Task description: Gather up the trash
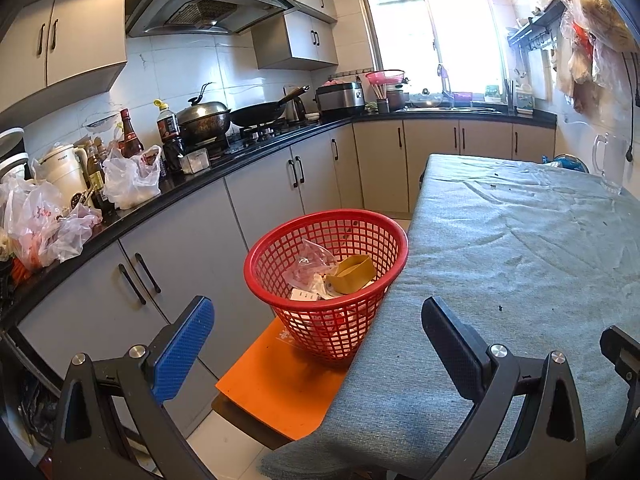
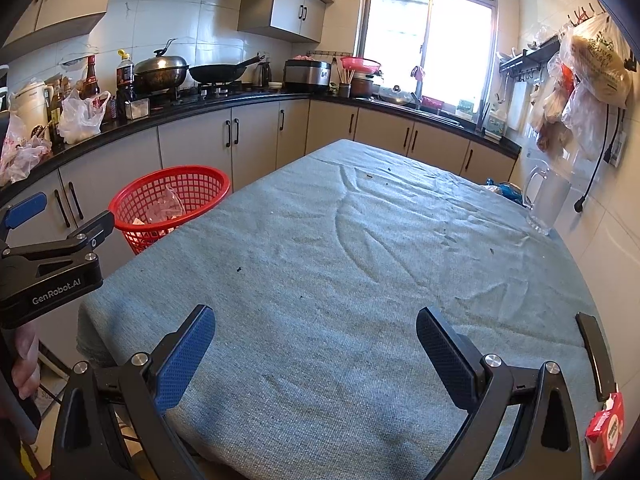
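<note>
A red mesh basket (image 1: 326,280) stands on an orange stool (image 1: 280,380) against the table's left edge. It holds a clear plastic wrapper (image 1: 308,264), a yellow band (image 1: 352,276) and white paper scraps. My left gripper (image 1: 316,306) hovers just in front of the basket, open and holding nothing. My right gripper (image 2: 315,314) is open and holding nothing over the near part of the grey-blue tablecloth (image 2: 340,248). A red carton (image 2: 606,432) lies at the table's near right corner, right of the right gripper. The basket (image 2: 170,204) and left gripper (image 2: 60,216) show at the right wrist view's left side.
A glass mug (image 2: 546,200) stands at the table's far right by the wall. Small dark crumbs dot the cloth. A black strip (image 2: 596,356) lies near the carton. The black counter (image 1: 132,216) with bags, bottles and pans runs along the left. A hand (image 2: 24,364) grips the left handle.
</note>
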`<state>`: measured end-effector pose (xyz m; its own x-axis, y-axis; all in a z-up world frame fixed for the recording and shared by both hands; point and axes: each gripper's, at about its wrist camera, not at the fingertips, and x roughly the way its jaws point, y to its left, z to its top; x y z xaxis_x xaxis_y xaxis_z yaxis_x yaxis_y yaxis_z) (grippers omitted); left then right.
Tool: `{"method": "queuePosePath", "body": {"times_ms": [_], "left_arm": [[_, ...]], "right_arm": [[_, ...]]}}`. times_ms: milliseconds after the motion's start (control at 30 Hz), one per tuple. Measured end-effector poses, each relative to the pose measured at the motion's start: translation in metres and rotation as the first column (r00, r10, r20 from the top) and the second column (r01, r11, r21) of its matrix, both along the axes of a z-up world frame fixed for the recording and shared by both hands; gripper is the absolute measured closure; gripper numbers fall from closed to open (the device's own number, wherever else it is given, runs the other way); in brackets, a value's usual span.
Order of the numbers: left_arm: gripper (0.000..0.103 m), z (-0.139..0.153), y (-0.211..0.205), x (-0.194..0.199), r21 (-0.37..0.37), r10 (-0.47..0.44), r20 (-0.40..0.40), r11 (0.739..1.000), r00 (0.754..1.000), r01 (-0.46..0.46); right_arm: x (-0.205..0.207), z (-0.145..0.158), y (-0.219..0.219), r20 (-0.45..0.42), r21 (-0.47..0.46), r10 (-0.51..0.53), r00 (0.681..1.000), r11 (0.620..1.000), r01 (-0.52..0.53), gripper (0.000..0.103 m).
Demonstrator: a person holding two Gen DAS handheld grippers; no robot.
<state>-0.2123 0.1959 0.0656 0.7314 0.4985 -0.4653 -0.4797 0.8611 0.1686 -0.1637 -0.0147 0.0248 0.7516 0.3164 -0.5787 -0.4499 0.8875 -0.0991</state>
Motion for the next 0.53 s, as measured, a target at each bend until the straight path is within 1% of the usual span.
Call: {"method": "queuePosePath", "body": {"times_ms": [267,400,433,500,533], "left_arm": [[0.000,0.001,-0.004,0.004,0.009,-0.016,-0.007,1.000,1.000,0.016],[0.000,0.001,-0.010,0.013,0.015,-0.036,-0.020,0.999,0.999,0.036],[0.000,0.001,-0.013,0.016,0.015,-0.047,-0.027,0.999,0.999,0.047],[0.000,0.001,-0.023,0.026,0.003,-0.091,-0.049,0.996,0.995,0.091],[0.000,0.001,-0.032,0.035,-0.015,-0.135,-0.068,0.991,0.988,0.135]], "right_arm": [[0.002,-0.003,-0.001,-0.008,0.004,-0.005,1.000,1.000,0.005,0.001],[0.008,-0.006,-0.010,-0.027,0.020,-0.021,0.999,1.000,0.022,0.001],[0.013,-0.006,-0.016,-0.037,0.028,-0.035,0.999,0.999,0.036,0.001],[0.025,-0.005,-0.035,-0.053,0.043,-0.096,0.994,0.994,0.098,0.001],[0.033,-0.004,-0.046,-0.062,0.048,-0.133,0.989,0.990,0.136,0.001]]}}
